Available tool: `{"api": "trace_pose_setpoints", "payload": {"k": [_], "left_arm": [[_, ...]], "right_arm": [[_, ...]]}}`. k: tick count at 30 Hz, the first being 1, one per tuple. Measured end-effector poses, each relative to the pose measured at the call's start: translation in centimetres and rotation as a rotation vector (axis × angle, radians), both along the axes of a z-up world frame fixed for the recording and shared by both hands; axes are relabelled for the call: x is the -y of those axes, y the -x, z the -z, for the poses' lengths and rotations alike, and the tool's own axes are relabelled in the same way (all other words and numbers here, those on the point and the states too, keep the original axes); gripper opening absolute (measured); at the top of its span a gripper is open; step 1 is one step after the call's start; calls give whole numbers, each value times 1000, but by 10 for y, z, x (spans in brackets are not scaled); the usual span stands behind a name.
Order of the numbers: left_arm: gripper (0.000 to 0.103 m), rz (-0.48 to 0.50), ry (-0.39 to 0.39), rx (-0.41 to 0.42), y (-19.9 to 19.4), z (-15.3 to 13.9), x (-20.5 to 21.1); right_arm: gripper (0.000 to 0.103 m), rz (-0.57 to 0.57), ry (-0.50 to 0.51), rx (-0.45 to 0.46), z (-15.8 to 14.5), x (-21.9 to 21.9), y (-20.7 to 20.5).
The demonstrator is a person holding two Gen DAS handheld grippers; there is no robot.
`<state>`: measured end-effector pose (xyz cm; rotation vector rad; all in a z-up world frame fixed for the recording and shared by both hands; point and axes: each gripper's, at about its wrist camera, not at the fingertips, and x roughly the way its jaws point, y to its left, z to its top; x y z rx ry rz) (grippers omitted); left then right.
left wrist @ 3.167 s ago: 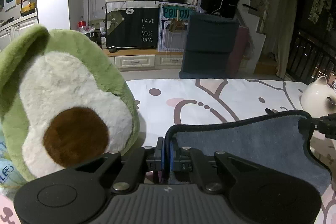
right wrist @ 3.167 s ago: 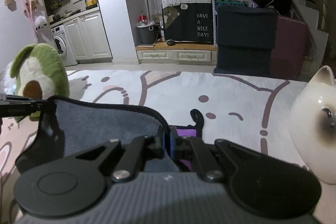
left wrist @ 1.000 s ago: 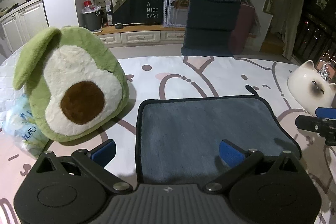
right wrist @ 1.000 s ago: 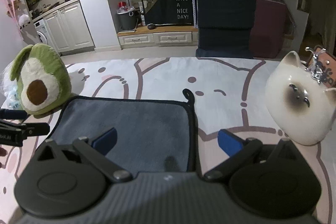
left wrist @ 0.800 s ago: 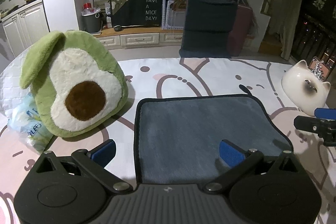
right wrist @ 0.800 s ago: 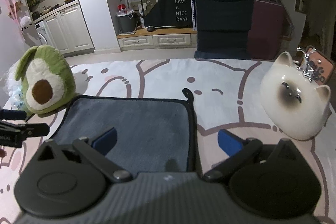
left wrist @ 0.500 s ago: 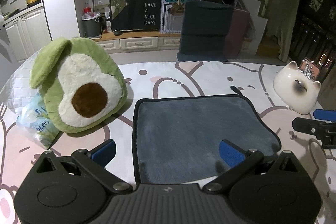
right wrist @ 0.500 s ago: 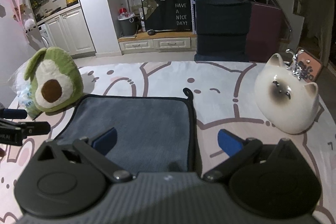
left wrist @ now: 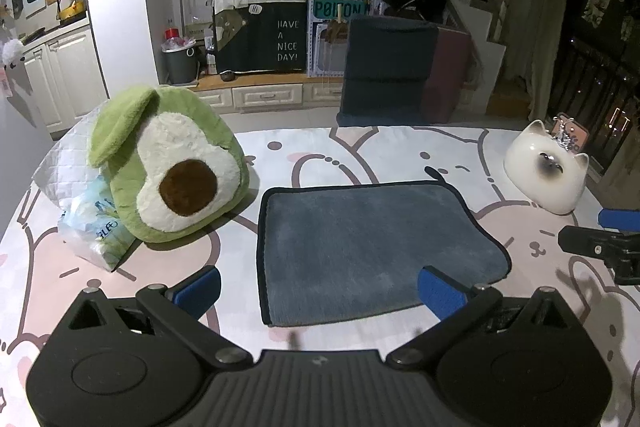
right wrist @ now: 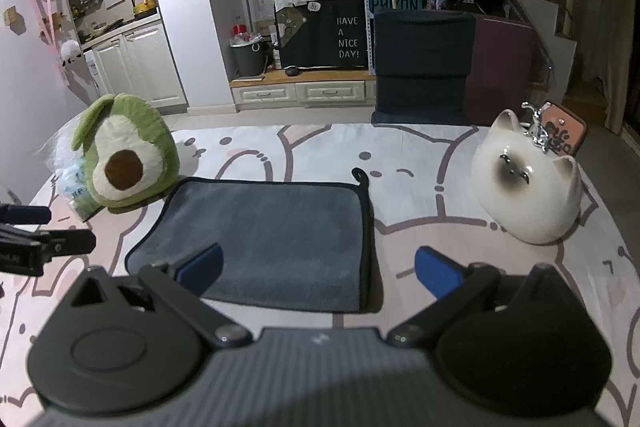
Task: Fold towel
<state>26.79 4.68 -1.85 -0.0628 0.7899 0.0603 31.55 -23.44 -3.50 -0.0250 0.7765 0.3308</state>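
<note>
The cartoon-print tablecloth [left wrist: 360,155] carries the grey towel [left wrist: 368,239], which now lies flat and folded between the avocado plush [left wrist: 168,167] and the cat figurine [right wrist: 528,187]. Both grippers have released it and drawn back. The left gripper [left wrist: 320,287] and right gripper [right wrist: 318,267] are spread wide, holding nothing. The fold appears complete.

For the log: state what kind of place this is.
Most likely a home's open living and kitchen area: white kitchen cabinets, a cartoon-print cloth on the table under the towel, and an avocado plush.
</note>
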Motion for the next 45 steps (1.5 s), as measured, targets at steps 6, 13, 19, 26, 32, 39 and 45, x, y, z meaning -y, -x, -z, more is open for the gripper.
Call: {"api": "trace_pose_setpoints", "payload": {"k": [6, 13, 19, 26, 32, 39, 45], "left_arm": [[103, -19, -4, 5, 17, -9, 4], [103, -8, -19, 16, 37, -18, 13], [103, -10, -4, 21, 56, -27, 17], [103, -2, -33, 52, 82, -36, 27], [103, 0, -49, 70, 102, -42, 34], [103, 10, -56, 85, 126, -44, 38], [103, 4, -51, 93, 144, -45, 38]], "right_arm": [[103, -1, -3, 9, -8, 4, 18], [103, 11, -11, 20, -12, 14, 37], [103, -2, -18, 30, -18, 19, 57], [103, -18, -26, 50, -28, 23, 83], [103, -34, -15, 55, -32, 23, 103], [103, -42, -6, 52, -35, 23, 128], [103, -53, -12, 60, -37, 26, 146]]}}
